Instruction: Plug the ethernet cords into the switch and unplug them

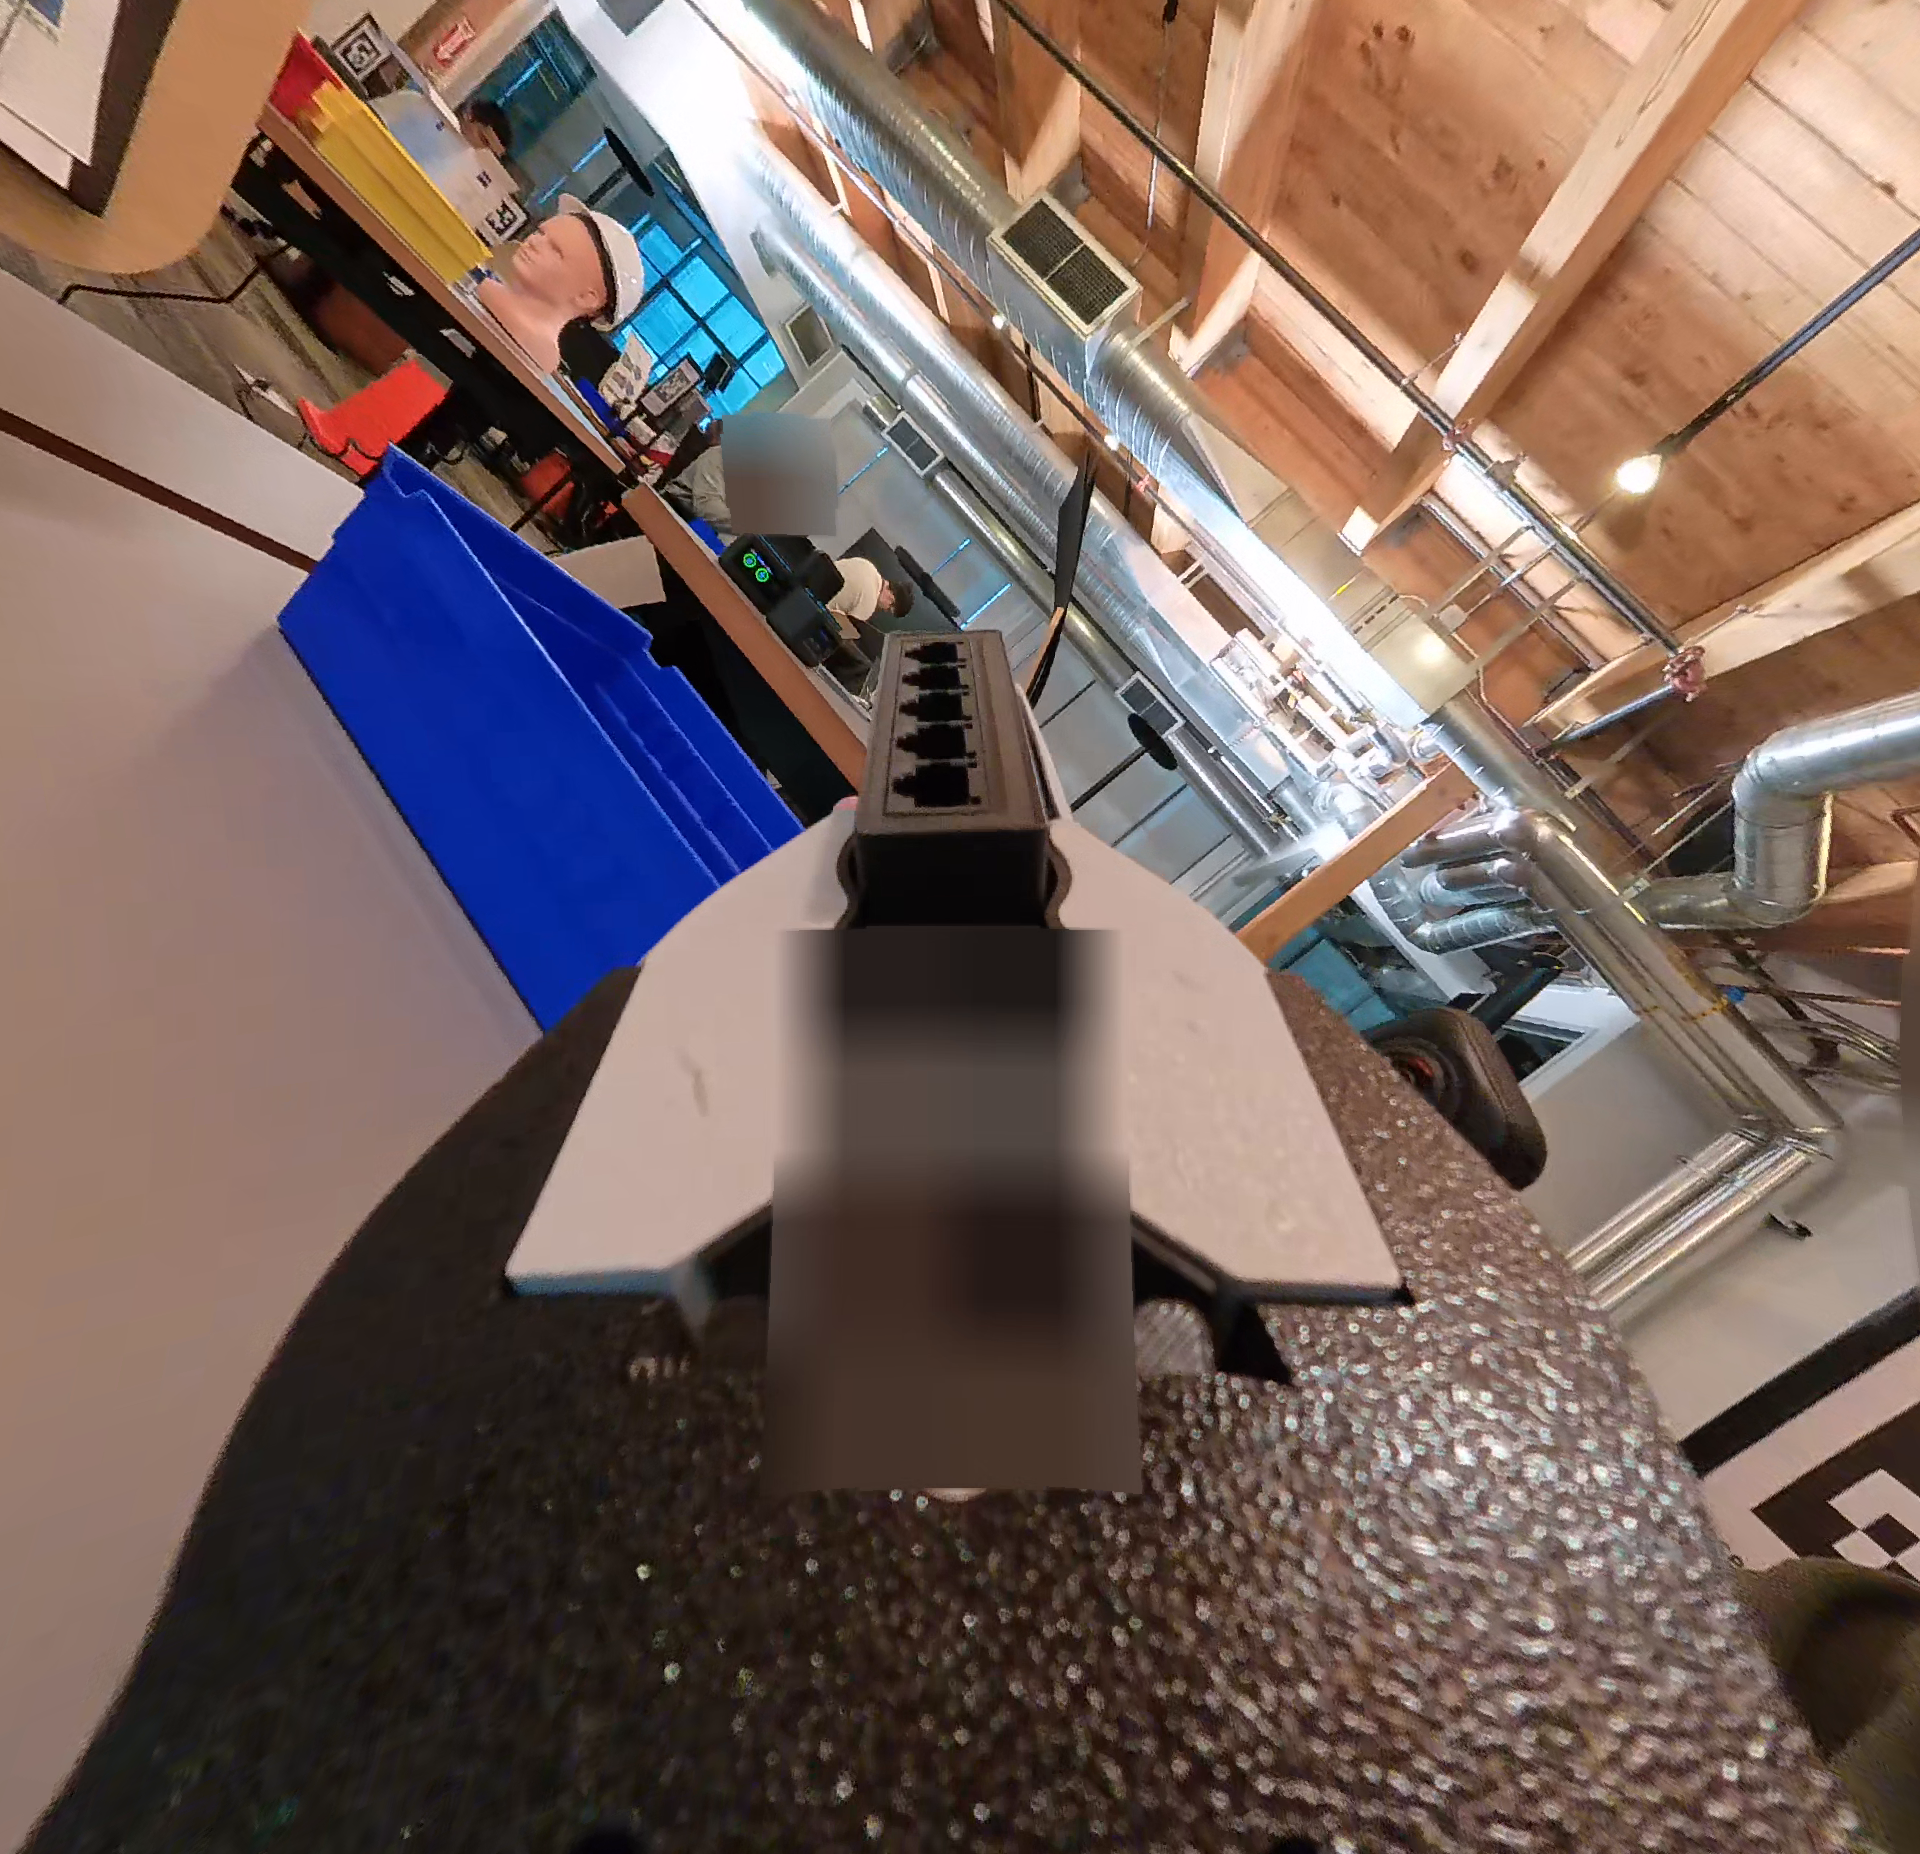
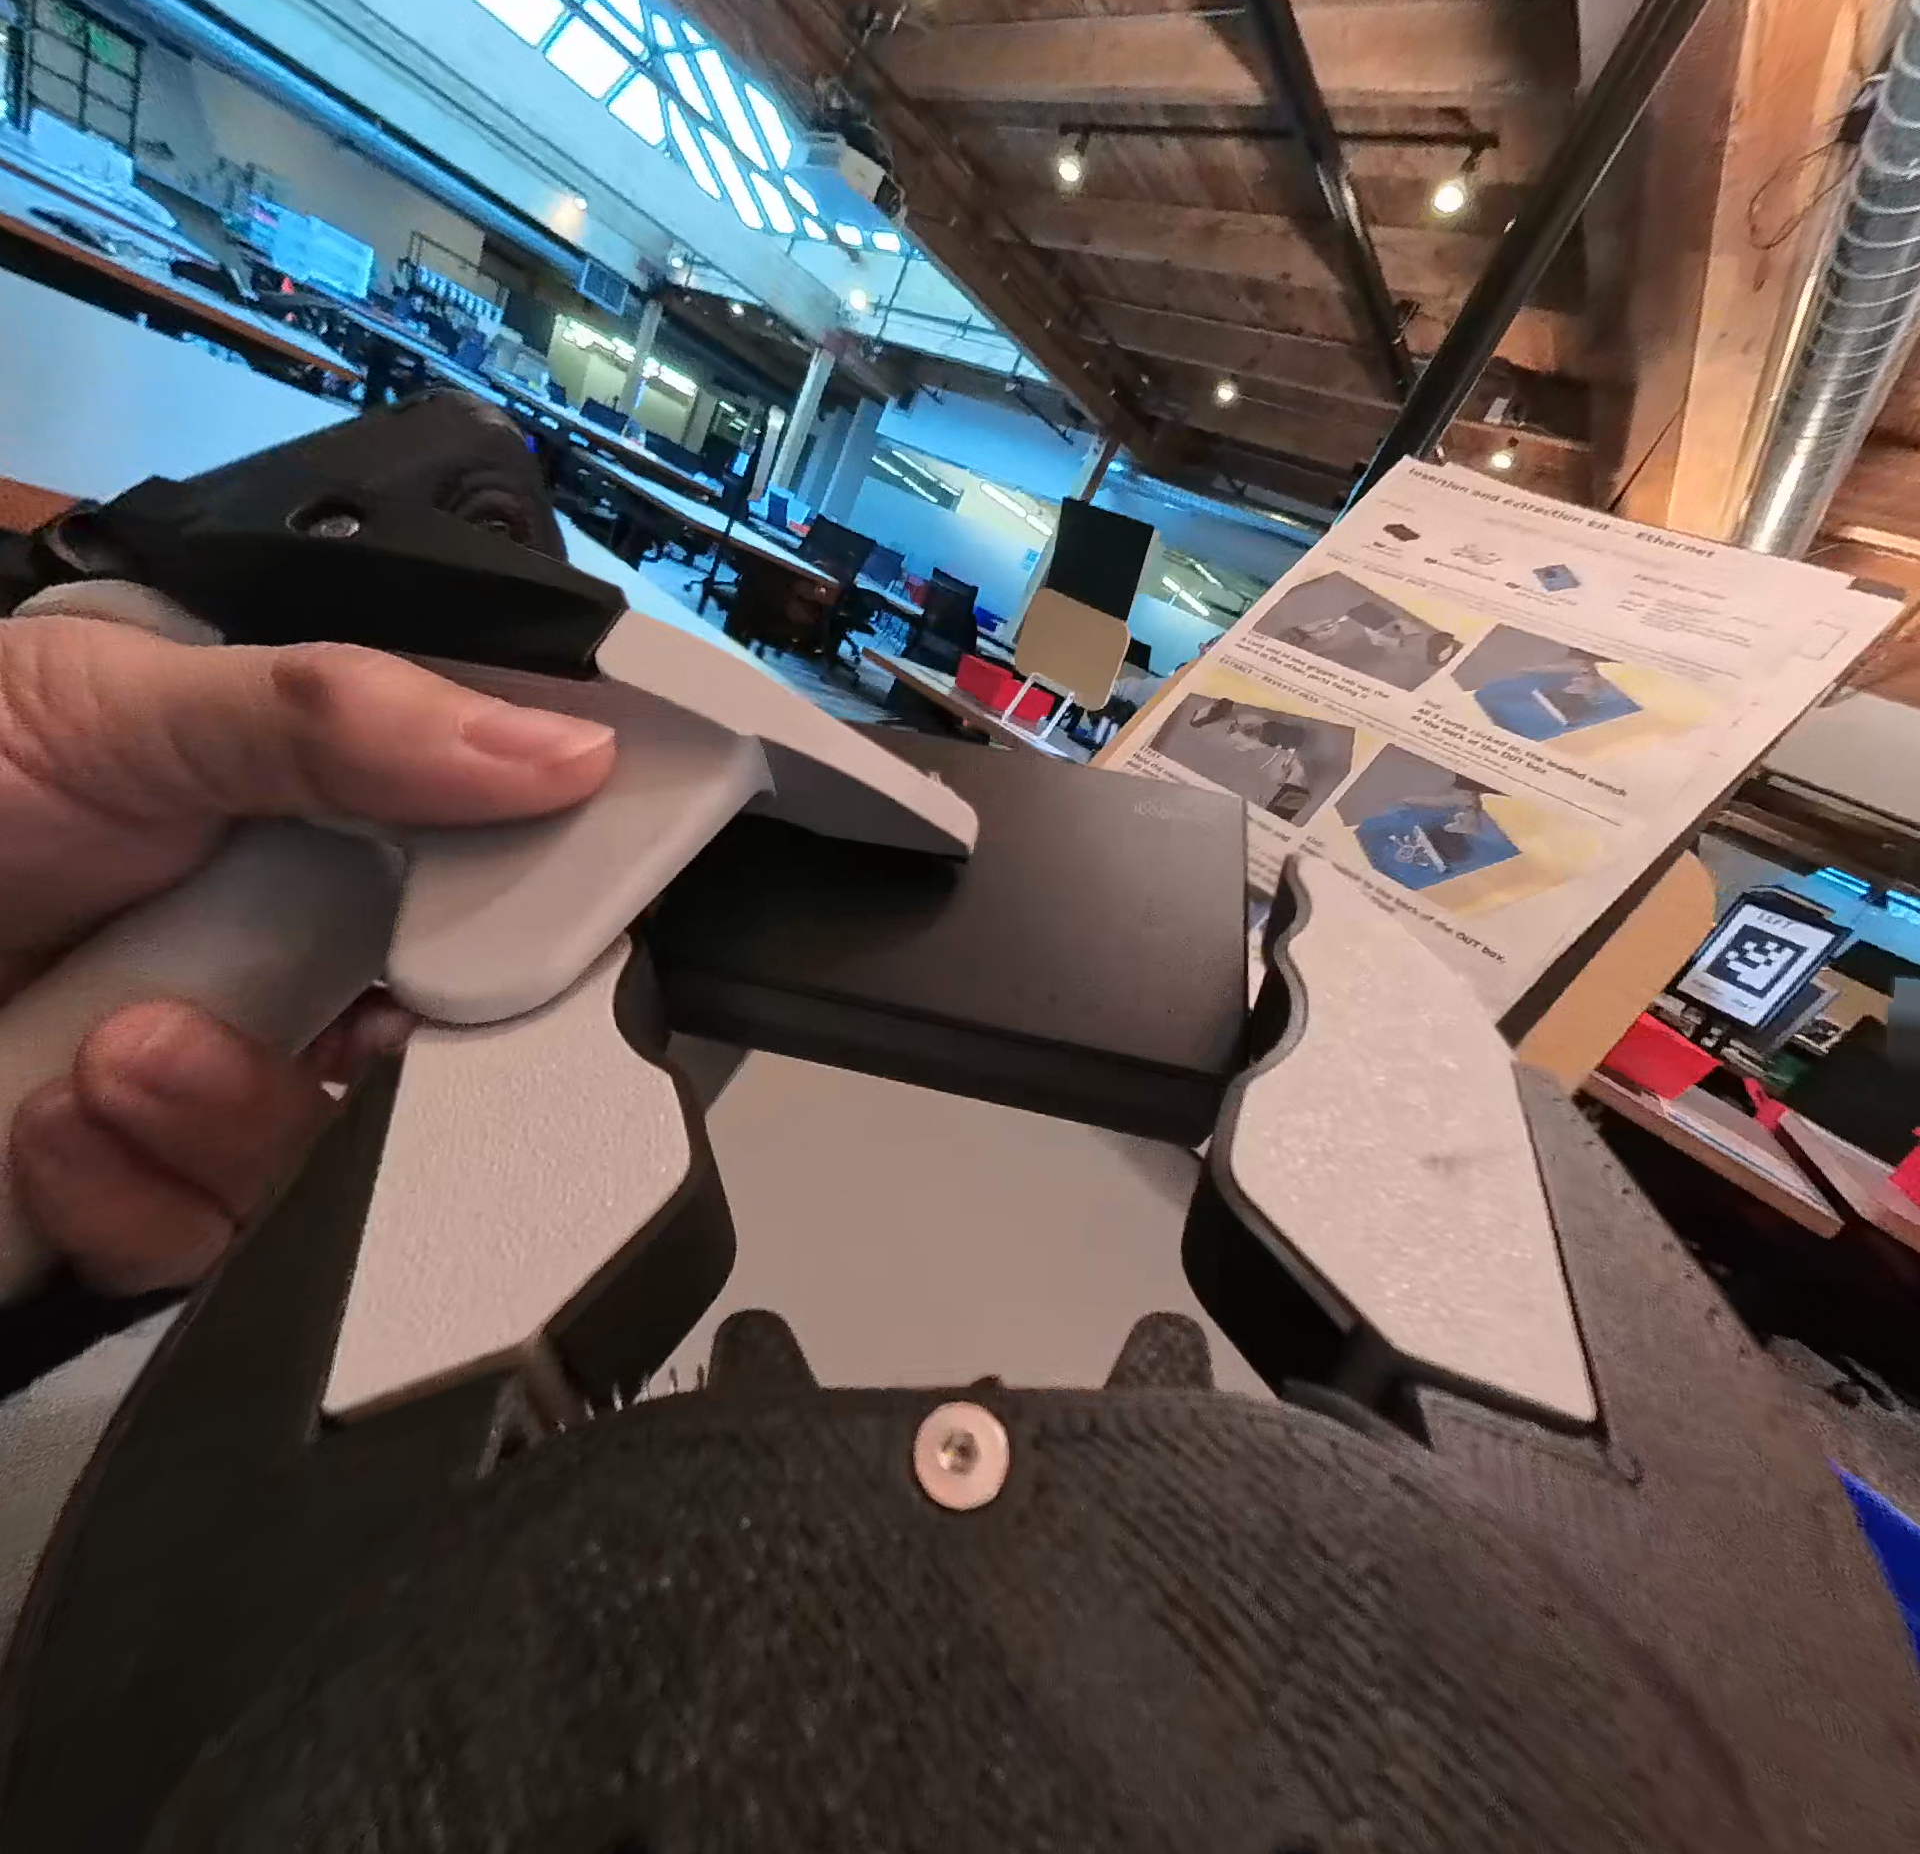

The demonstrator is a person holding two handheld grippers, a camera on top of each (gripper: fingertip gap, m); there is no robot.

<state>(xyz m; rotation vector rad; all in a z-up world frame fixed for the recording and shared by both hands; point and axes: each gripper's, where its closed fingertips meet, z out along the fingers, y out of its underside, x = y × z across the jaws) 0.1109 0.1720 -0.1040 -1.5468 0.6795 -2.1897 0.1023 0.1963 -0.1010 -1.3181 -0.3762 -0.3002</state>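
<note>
The black switch (image 1: 935, 744) sticks out from my left gripper (image 1: 951, 848), which is shut on its flat faces; the row of ports faces the camera and all are empty. In the right wrist view the switch (image 2: 987, 921) lies flat across the picture. The left gripper (image 2: 727, 796), held by a hand (image 2: 208, 765), clamps its left end. My right gripper (image 2: 956, 973) is open wide, one finger on each side of the switch, and the right fingertip (image 2: 1288, 911) is next to its far end. No ethernet cord is in view.
A blue bin (image 1: 520, 713) stands on the white table (image 1: 156, 869) left of the switch. A printed instruction sheet (image 2: 1455, 744) leans on a stand to the right, with a small tag screen (image 2: 1756, 957) beside it. Work tables and people are farther back.
</note>
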